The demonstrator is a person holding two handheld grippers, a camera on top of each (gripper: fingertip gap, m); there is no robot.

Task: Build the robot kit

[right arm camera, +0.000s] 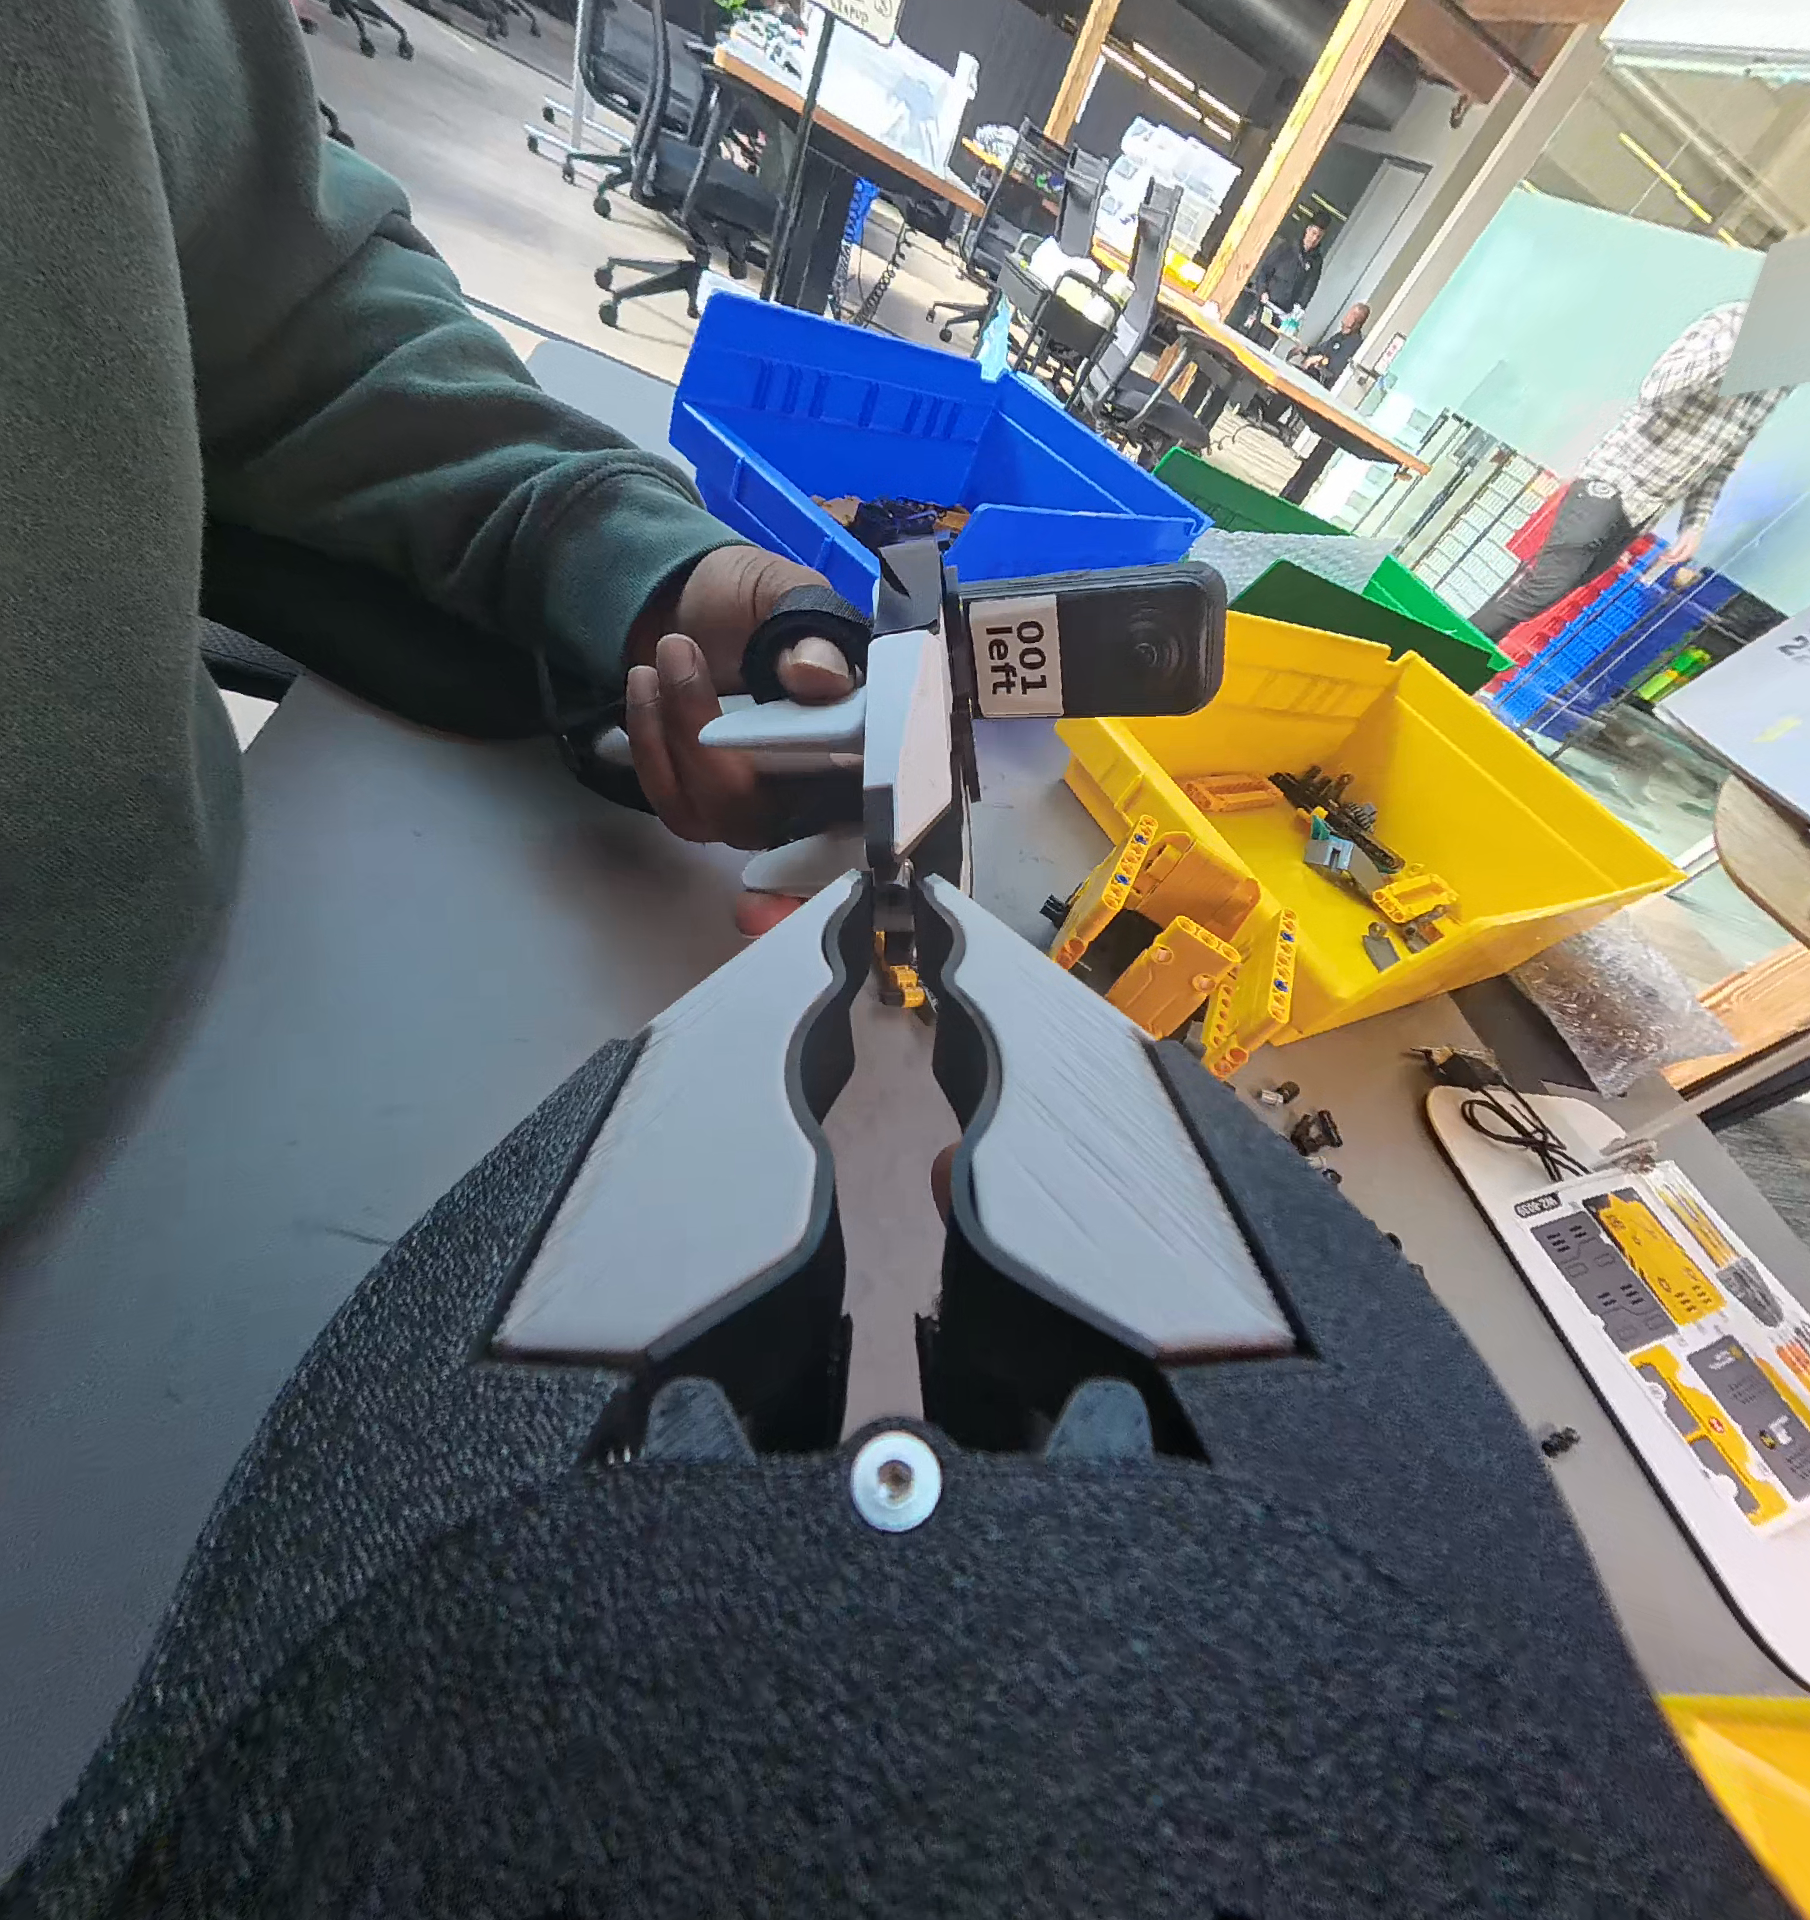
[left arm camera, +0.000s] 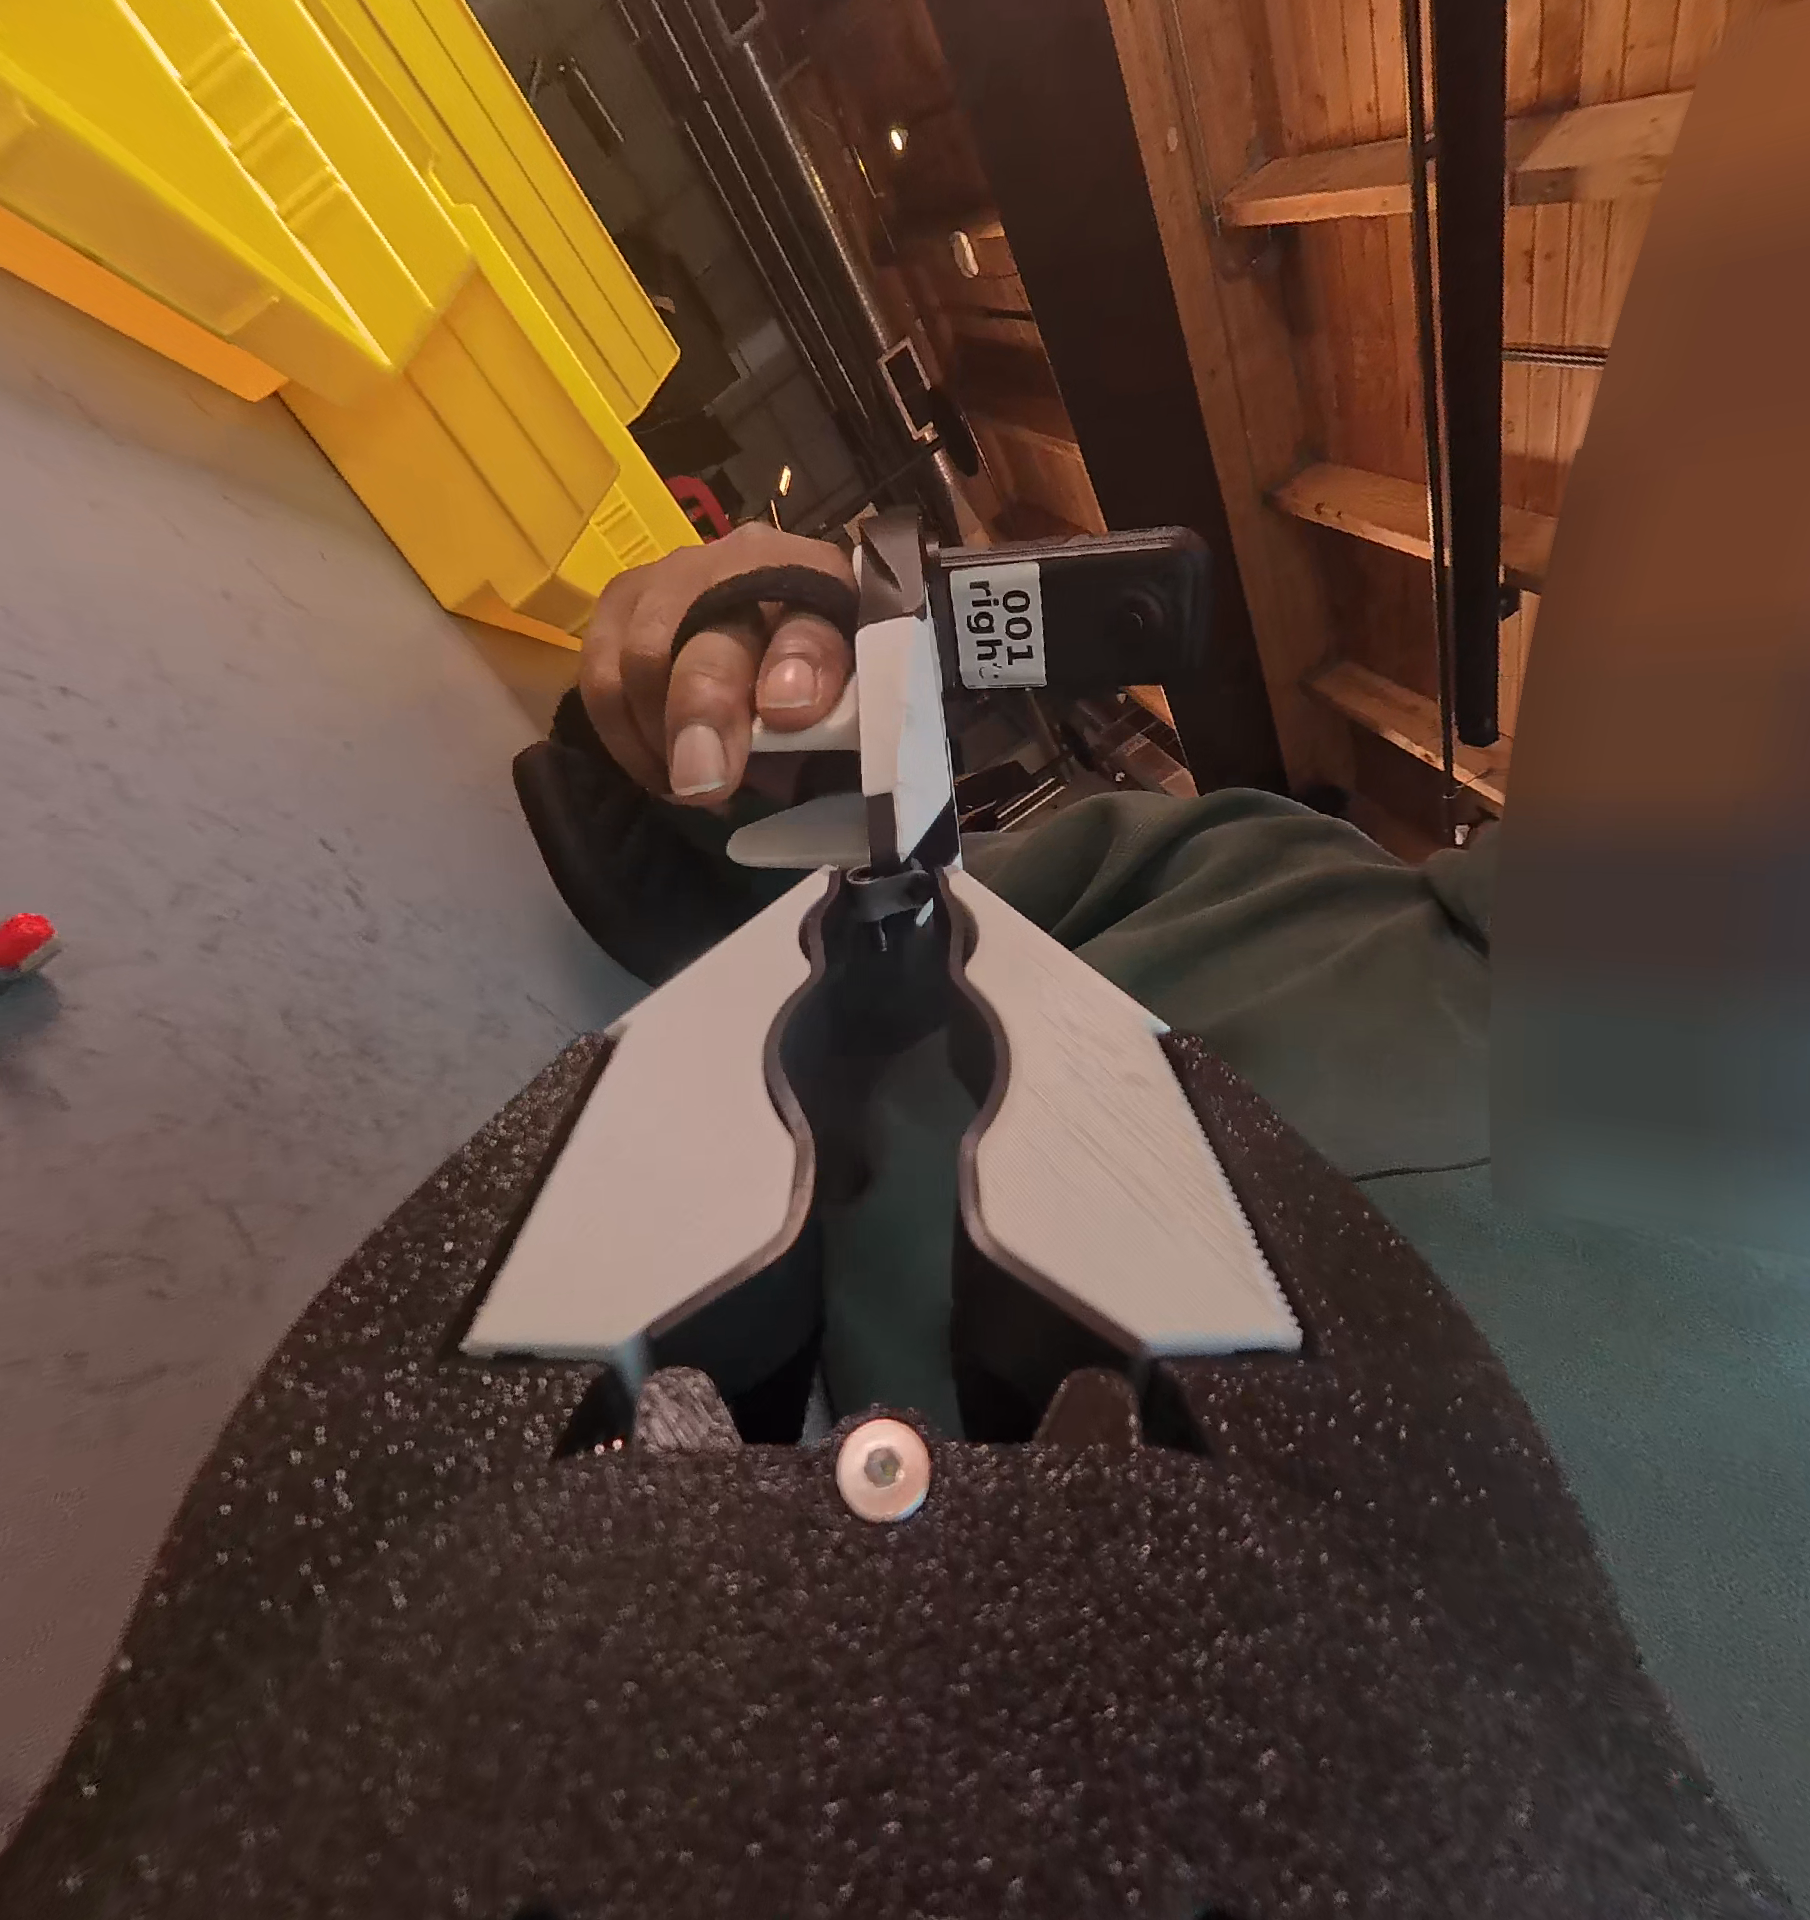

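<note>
Both tools meet tip to tip above the tabletop (right arm camera: 381, 1039): my left tool (left arm camera: 885, 883) has its fingers drawn narrow around a small black piece (left arm camera: 885, 896), and my right tool (right arm camera: 896, 914) is likewise nearly closed on a small black-and-yellow piece (right arm camera: 901, 971), which sits right at the fingertips. From the left wrist view I see my right hand (left arm camera: 714, 665) on the far handle; from the right wrist view, my left hand (right arm camera: 735, 717). Whether the two pieces already touch each other I cannot tell, as the tips hide the joint. To do this well, I judge that I should keep both grips firm and the tips aligned, without twisting. Right of the tools lie a yellow bin (right arm camera: 1400, 790) of parts and a yellow brick assembly (right arm camera: 1181, 935) just beside it; a blue bin (right arm camera: 880, 416) stands farther off, and a printed sheet (right arm camera: 1690, 1330) lies near on the right.
</note>
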